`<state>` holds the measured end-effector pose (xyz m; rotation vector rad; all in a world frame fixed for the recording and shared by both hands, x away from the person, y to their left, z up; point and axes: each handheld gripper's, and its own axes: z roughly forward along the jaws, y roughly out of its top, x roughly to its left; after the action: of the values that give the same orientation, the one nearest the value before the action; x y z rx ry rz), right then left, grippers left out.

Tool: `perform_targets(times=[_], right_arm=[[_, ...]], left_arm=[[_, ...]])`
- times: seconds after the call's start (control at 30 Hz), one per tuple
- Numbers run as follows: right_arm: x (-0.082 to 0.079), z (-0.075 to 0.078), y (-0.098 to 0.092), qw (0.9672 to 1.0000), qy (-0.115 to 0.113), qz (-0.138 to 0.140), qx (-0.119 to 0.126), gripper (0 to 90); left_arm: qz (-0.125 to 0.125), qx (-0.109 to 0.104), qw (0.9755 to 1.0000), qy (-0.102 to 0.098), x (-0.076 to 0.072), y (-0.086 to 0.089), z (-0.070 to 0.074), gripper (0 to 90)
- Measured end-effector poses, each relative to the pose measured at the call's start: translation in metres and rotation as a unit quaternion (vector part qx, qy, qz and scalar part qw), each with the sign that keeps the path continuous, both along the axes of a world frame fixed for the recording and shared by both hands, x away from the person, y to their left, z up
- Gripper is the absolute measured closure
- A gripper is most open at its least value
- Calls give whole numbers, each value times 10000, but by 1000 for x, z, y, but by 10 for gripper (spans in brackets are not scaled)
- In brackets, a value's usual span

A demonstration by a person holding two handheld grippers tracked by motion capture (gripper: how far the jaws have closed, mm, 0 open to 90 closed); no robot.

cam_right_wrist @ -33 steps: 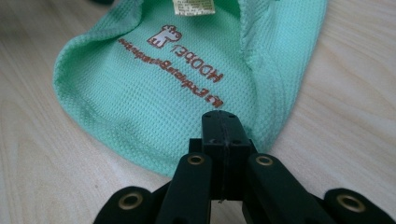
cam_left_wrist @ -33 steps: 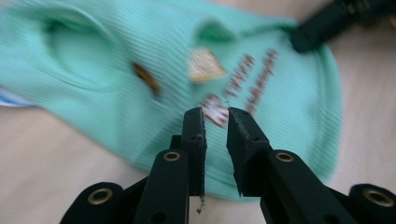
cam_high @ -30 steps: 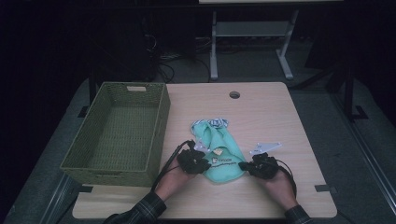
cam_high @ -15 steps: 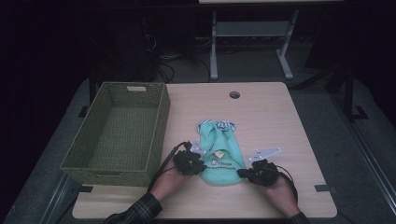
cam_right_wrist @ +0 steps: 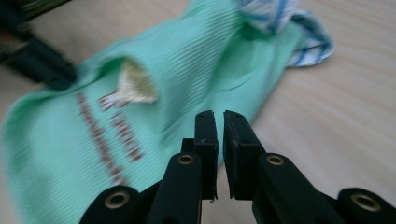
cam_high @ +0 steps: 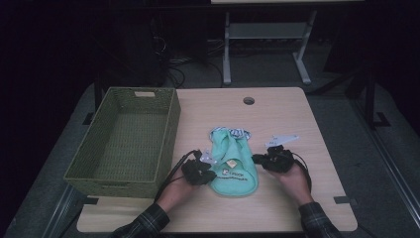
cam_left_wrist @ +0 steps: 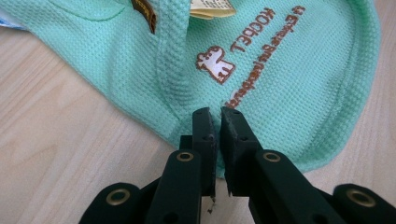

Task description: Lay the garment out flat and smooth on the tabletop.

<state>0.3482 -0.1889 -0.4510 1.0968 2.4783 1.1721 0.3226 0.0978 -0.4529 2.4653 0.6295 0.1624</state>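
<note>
A dim room with a dark floor (cam_high: pixel 346 124) surrounds a light wooden table (cam_high: pixel 282 119); behind it, at twelve o'clock, stands a grey metal frame (cam_high: pixel 262 34). A cable hole (cam_high: pixel 248 100) sits near the table's far edge. At nine o'clock a green woven basket (cam_high: pixel 124 144) rests on the table. At the centre lies a mint-green garment (cam_high: pixel 232 161) with brown lettering, flat on the wood. The left gripper (cam_left_wrist: pixel 215 114) is at its seven o'clock edge, jaws having just been closing, nearly together with nothing between them. The right gripper (cam_right_wrist: pixel 216 116) is at three o'clock, jaws just parted a sliver, gripping nothing.
</note>
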Motion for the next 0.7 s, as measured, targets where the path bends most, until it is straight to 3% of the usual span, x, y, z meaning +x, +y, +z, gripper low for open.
perform_targets(times=[0.33, 0.53, 0.7], right_arm=[[55, 1, 0, 9996, 21, -259, 110, 802], [82, -2, 9, 9994, 115, -262, 217, 785], [98, -7, 18, 9990, 307, -290, 174, 765]], left_arm=[[107, -148, 9997, -139, 6, -1, 8, 712], [271, -233, 9990, -284, 13, -5, 10, 591], [287, -170, 9985, -431, 17, -14, 6, 509]])
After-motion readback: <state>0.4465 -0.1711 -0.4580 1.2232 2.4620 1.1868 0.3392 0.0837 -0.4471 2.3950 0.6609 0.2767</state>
